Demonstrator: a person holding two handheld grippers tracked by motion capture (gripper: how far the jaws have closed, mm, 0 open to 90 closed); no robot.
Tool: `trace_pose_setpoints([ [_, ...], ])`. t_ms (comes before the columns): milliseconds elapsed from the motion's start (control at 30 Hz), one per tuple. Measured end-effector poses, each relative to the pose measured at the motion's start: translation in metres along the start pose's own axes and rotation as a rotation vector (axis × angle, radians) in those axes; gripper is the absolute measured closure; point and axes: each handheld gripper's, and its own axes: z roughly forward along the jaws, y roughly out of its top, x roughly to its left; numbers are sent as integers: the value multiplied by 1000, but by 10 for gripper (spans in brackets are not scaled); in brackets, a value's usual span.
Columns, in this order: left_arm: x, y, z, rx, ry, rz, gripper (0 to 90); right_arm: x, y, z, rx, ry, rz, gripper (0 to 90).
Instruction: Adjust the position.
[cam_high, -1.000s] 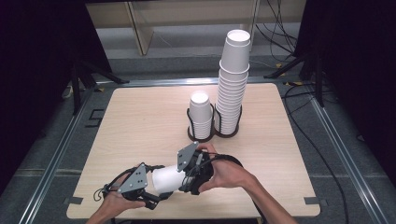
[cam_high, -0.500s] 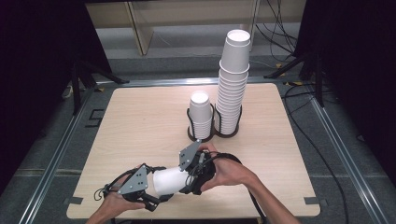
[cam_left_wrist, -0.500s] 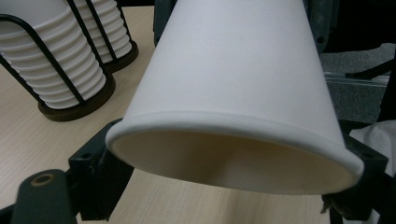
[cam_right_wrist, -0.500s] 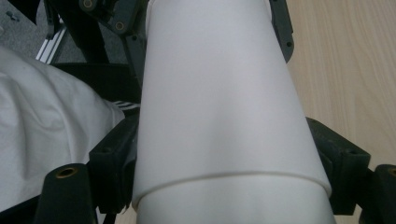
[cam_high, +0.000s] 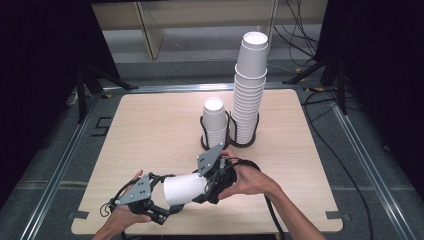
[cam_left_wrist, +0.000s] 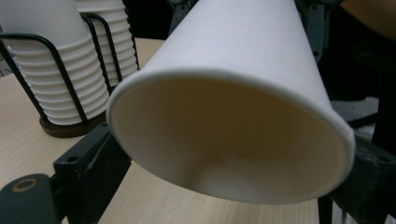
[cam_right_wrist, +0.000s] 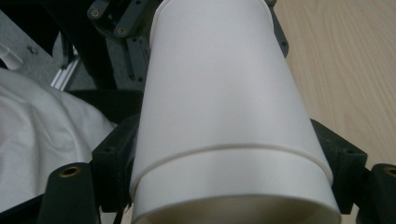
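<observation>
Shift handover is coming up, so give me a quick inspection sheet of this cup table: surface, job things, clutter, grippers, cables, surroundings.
Surface: light wooden table, bare apart from the items below.
Job's things: paper cup lying sideways above the table between both grippers; short cup stack and tall cup stack, each in a black wire holder.
Clutter: nothing seen.
Grippers: right gripper clamps the cup's narrow end; left gripper has just been opening, fingers either side of the cup's mouth.
Cables: black gripper cable loops across the table; more cables on the floor.
Surroundings: metal rail, dark curtains.
</observation>
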Motion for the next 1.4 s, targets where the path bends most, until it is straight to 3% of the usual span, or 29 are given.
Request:
trace_pose_setpoints([
  [67, 2, 1, -3, -26, 15, -21, 93, -2, -2, -4, -27, -5, 35, 246],
  [100, 4, 1, -3, -56, 14, -36, 96, -4, -3, -7, -54, -1, 30, 245],
  [133, 4, 1, -5, -52, 19, -45, 95, -6, -4, -9, -69, -13, 20, 243],
  [233, 7, 0, -8, -74, 27, -90, 153, -10, -6, -16, -117, -37, 38, 243],
  [300, 8, 0, -7, -98, 18, -97, 134, -13, -8, -21, -168, -36, 45, 242],
  [333, 9, 0, -6, -120, 20, -127, 147, -14, -8, -23, -194, -38, 56, 242],
  [467, 9, 1, -9, -123, 34, -147, 143, -15, -9, -25, -246, -30, 63, 241],
  [633, 11, 0, -8, -145, 27, -164, 130, -15, -9, -19, -267, -11, 57, 240],
  [833, 8, 2, -6, -133, 25, -171, 91, -15, -10, -14, -267, 15, 55, 241],
  [1100, 6, 4, -6, -148, 19, -155, 3, -14, -10, -4, -265, 65, 63, 240],
  [1400, 4, 5, -5, -158, 3, -145, 0, -13, -10, 6, -265, 94, 51, 241],
])
